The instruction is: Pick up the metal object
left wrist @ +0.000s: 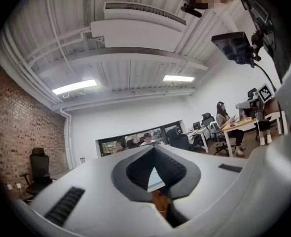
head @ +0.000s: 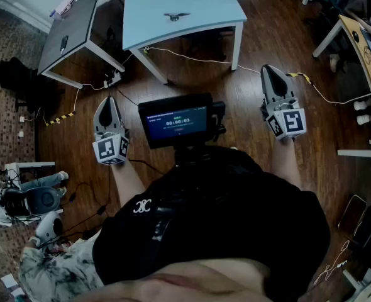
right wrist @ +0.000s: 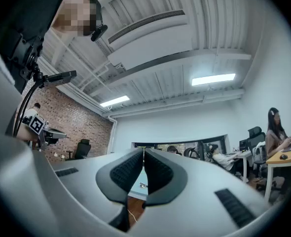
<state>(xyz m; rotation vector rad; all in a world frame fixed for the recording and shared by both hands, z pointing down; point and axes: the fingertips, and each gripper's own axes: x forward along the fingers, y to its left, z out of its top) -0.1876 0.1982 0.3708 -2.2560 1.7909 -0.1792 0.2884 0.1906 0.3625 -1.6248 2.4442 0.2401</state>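
The metal object (head: 175,16) is a small silvery piece lying on the light blue table (head: 198,5) at the far middle of the head view. Both grippers are held up over the wooden floor, well short of that table. My left gripper (head: 108,100) points toward the table's left leg, and its jaws (left wrist: 153,148) are shut with nothing between them. My right gripper (head: 270,69) is off the table's right corner, also shut and holding nothing (right wrist: 143,151). Through the gap below its pads a sliver of the blue table shows with a small thing on it (right wrist: 143,185).
A dark grey table (head: 72,27) stands left of the blue one. Cables (head: 192,56) trail over the floor under both. A small screen (head: 176,119) hangs at the person's chest between the grippers. A wooden desk (head: 361,43) is at the right, and gear (head: 28,200) lies on the floor at the left.
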